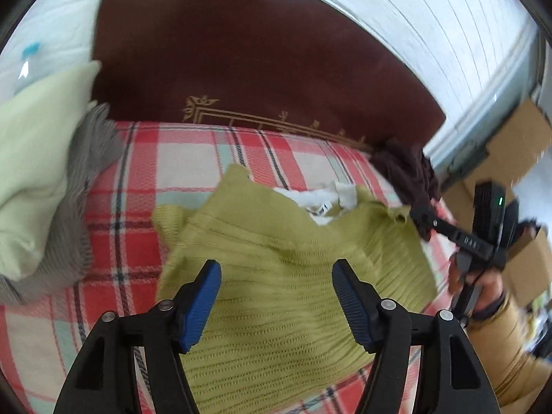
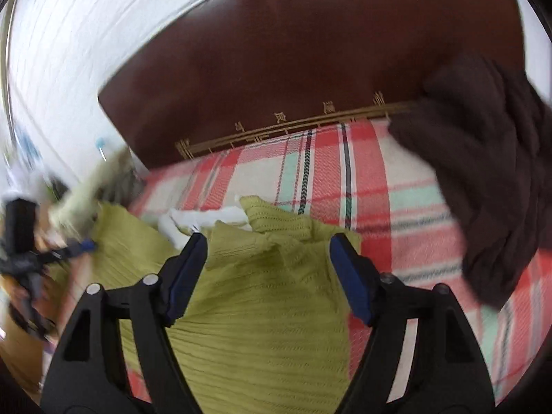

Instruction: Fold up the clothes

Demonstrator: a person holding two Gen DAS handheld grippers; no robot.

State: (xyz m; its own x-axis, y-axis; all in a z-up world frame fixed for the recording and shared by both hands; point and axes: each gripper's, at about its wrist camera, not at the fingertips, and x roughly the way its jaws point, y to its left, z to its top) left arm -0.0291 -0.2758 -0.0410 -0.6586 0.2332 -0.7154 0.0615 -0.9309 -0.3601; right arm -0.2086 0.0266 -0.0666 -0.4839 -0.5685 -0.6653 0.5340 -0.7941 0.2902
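An olive-green knit garment with a white inner collar lies spread on the plaid bed cover. My left gripper is open and empty, just above the garment's middle. My right gripper is open and empty over the garment's right shoulder. In the left wrist view the right gripper shows at the garment's far right corner. In the right wrist view the left gripper shows blurred at the garment's left edge.
A dark brown garment lies on the right of the bed. A pale green pillow and grey knit cloth sit at the left. A dark wooden headboard stands behind. Cardboard boxes stand beside the bed.
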